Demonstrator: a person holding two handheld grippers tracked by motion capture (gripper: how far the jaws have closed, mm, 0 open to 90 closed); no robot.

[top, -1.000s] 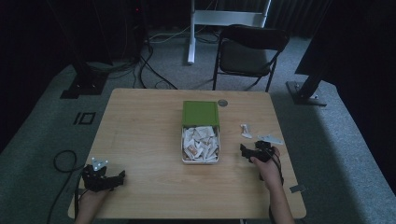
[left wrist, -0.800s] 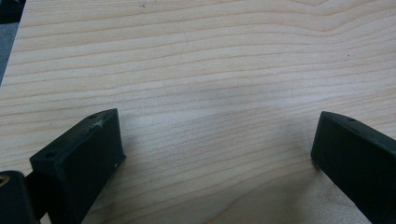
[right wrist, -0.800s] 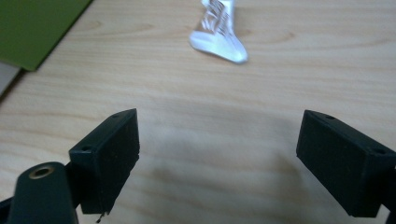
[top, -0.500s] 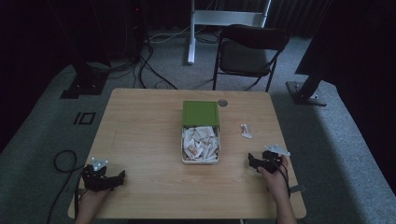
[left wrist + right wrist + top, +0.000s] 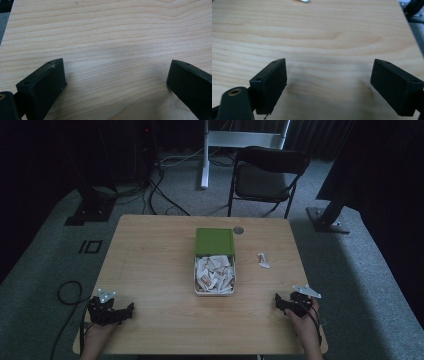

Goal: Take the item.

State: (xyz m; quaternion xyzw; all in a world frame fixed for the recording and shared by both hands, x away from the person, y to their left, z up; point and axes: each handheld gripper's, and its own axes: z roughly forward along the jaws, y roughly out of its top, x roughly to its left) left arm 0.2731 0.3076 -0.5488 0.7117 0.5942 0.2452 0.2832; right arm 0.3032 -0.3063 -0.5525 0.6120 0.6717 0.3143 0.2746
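The right gripper (image 5: 291,303) rests at the lower right of the table (image 5: 150,270), jaws wide apart and empty; the left gripper (image 5: 111,309), also spread and empty, sits at the lower left. A small white packet (image 5: 263,260) lies up from the right gripper, so the right hand is nearer. At centre, a tray (image 5: 214,291) of packets adjoins a green lid (image 5: 214,241). A chair (image 5: 267,172) stands behind.

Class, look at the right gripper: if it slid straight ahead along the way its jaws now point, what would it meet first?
Probably nothing nearby. Ahead of the right gripper, open and empty, lies bare table. A small white packet sits at the frame's far edge, left of the line, so it may slide past it; depth is unclear.
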